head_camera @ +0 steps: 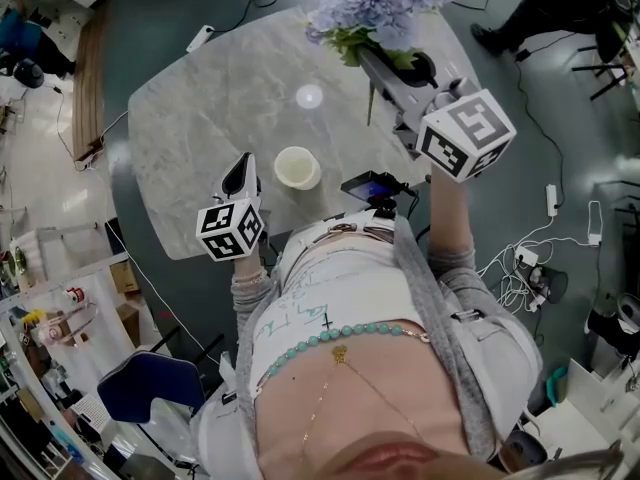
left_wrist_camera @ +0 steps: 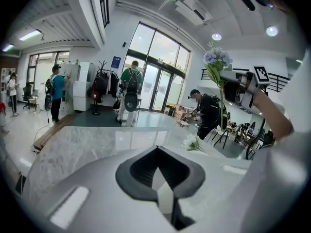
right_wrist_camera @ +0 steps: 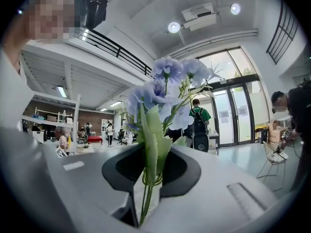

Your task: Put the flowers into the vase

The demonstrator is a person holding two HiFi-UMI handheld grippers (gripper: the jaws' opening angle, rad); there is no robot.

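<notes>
1. As the head view looked steeply down, the bunch of pale blue artificial flowers with green leaves and thin stems [head_camera: 378,6] hung high over the far right part of the grey marble table [head_camera: 190,98], clamped in the right gripper [head_camera: 372,60]. The small round cream vase [head_camera: 297,167] stood on the table nearer the person. It was well apart from the flowers and just beside the left gripper [head_camera: 240,168], which hovered at its left.
2. From the left gripper view, that gripper's jaws were pressed together with nothing between them. Off to the right, the flowers [left_wrist_camera: 216,58] stood about upright, heads up. The vase did not show.
3. From the right gripper view, the jaws were clenched on the green stems [right_wrist_camera: 145,188], with the blue heads rising past them.
4. The coming move seemed to turn on one relation. The vase's mouth lay below and to the left of the stem ends, toward the person. The right gripper would likely need to carry the bunch that way with its long axis upright. The left gripper, being nearer, could steady the vase.
</notes>
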